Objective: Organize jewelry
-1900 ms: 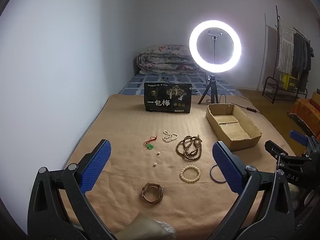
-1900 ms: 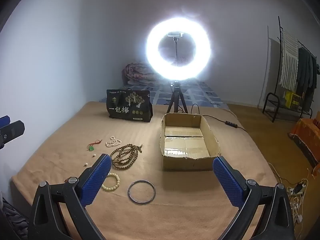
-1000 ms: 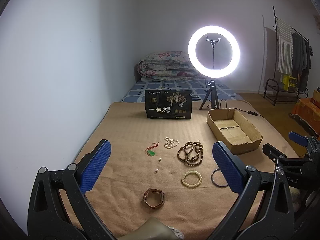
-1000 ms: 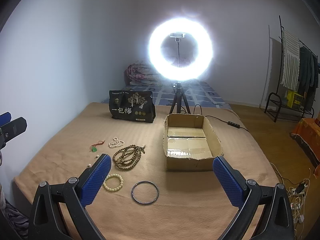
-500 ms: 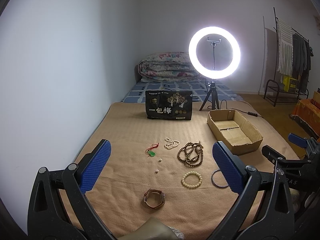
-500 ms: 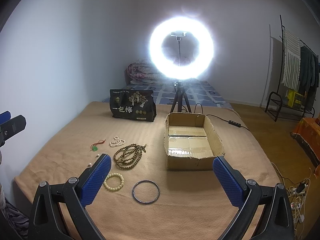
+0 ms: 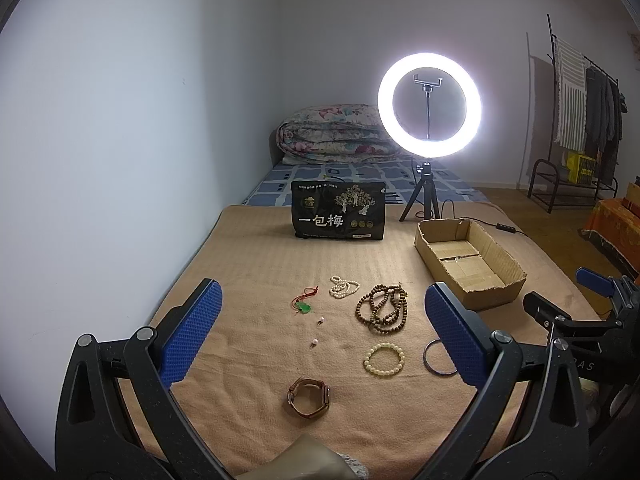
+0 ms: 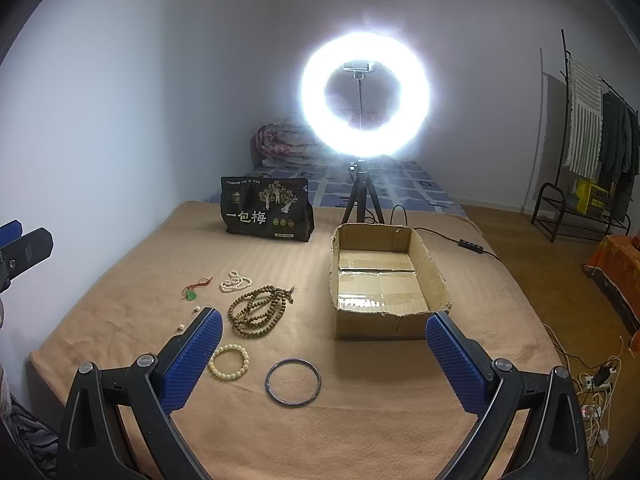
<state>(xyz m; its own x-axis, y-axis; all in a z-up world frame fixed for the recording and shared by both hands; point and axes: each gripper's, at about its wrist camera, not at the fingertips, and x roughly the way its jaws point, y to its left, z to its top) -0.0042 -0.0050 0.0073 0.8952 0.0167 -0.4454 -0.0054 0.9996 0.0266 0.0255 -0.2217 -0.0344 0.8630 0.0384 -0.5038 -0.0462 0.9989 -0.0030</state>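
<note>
Jewelry lies on a tan blanket: a brown wooden bead necklace, a cream bead bracelet, a dark metal bangle, a white pearl strand, a green pendant on red cord, two small pearl earrings, and a brown watch. An open cardboard box stands to the right. My left gripper is open and empty above the near jewelry. My right gripper is open and empty above the bangle.
A black snack bag stands at the back of the blanket. A lit ring light on a tripod is behind the box. A wall runs along the left. A clothes rack stands far right.
Both grippers have risen and tilted slightly, so the jewelry and box sit a little lower and further in view. Nothing on the blanket has moved.
</note>
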